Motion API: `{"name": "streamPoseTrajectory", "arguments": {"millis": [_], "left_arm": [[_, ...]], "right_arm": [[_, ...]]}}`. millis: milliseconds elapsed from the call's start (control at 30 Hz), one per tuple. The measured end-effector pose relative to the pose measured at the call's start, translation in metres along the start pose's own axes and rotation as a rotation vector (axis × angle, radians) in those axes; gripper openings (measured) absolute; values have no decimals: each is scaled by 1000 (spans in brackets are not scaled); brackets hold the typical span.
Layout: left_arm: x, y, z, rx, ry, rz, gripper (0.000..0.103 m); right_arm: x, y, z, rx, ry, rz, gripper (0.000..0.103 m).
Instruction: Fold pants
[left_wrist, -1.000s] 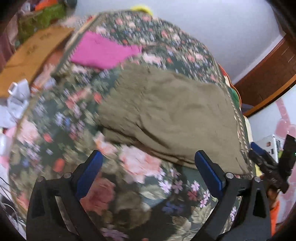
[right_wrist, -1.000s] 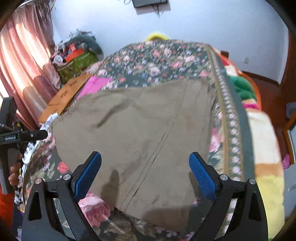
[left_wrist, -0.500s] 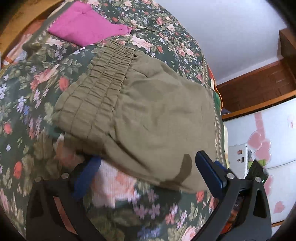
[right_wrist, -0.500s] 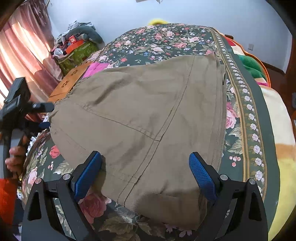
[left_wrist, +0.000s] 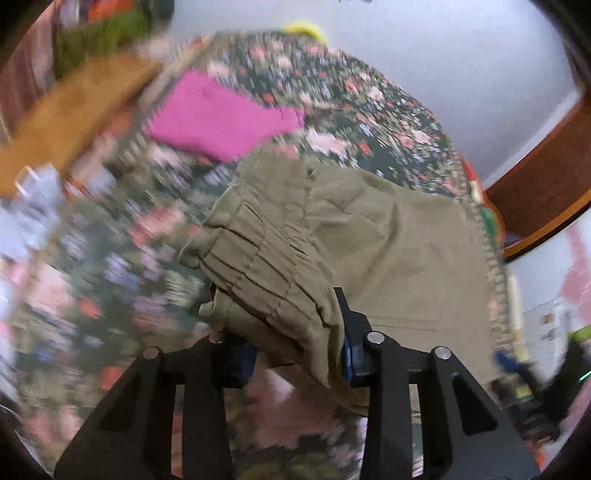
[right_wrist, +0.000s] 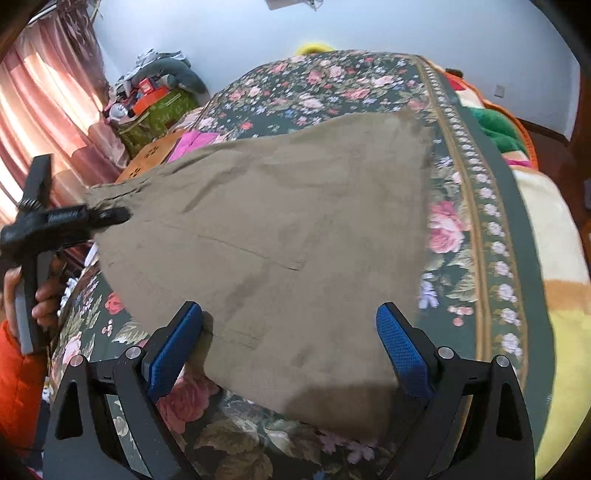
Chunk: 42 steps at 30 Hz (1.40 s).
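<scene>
Since half a second ago the left gripper has gone from jaws wide apart at the waistband to jaws drawn in on it, and the camera is now swinging, blurring most of the left wrist view.

In the left wrist view, the pants, olive and already lying as a compact folded stack on the floral bedspread, have their gathered elastic waistband bunched up between the left gripper's blue pads. Cloth drapes over the right-hand pad, so the grip looks like a full pinch through several layers. A magenta garment lies further back on the bed, apart from the pants.

In the right wrist view, the pants spread across the bedspread, with their near edge between the wide-open fingers of the right gripper; it holds nothing and hovers just over the cloth. The left gripper shows at the far left, clamped on the lifted waistband corner, which rises off the bed.

The step in hand appears to be carrying the waistband end over for the next fold. To do it well, the left gripper should keep all layers pinched and move in a low arc, so that the stack beneath does not drag. The right gripper would best pin or grasp the near edge first. Lifting from one corner alone risks skewing the fold.
</scene>
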<state>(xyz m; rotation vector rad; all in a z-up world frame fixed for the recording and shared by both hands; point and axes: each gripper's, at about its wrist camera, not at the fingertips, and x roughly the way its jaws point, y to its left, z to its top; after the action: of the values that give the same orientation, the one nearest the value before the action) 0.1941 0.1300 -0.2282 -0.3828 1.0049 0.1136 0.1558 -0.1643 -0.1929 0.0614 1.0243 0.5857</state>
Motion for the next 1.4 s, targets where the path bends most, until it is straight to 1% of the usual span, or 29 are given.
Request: {"name": "streamPoseTrajectory", "arguments": {"millis": [33,133,233,367,433,500,667,833,900,1033,1133,1267,1400], "left_arm": [[-11,-5,-3,52,-43,72,35],[-31,-8,-8,146,-115,197,35],[-46,-14,-10,224,-170,283,34],[-59,-35,-12,323,-238,352,33],[-64,-47,-10,354,-265,361,32],[-72,-60,-7,374,-287,351,31],[-87,-97,7,423,-332,260,29],[-93,-136,8,491,-336,168,27],[-89,-152,9,513,-315,119,27],[-77,-178,5,527,-240,15,25],[-67,-190,-1,537,-185,-35,24],[-50,-201,-8,535,-111,-88,24],[-36,-209,-18,564,-78,-94,24]], "right_arm": [[-3,-2,0,6,-9,-9,93],[-8,-11,-3,22,-10,-24,93],[-8,-19,-9,30,7,-39,93],[-7,-19,-13,18,14,-45,93],[-8,-18,-13,13,13,-50,93],[-9,-18,-14,15,8,-46,93],[-9,-19,-15,25,2,-35,93],[-9,-21,-16,31,-4,-25,93],[-9,-22,-16,32,-5,-20,93],[-9,-23,-16,38,-7,-9,93],[-9,-24,-16,40,-8,-3,93],[-8,-26,-16,42,-8,3,93],[-8,-26,-16,43,-9,4,93]]}}
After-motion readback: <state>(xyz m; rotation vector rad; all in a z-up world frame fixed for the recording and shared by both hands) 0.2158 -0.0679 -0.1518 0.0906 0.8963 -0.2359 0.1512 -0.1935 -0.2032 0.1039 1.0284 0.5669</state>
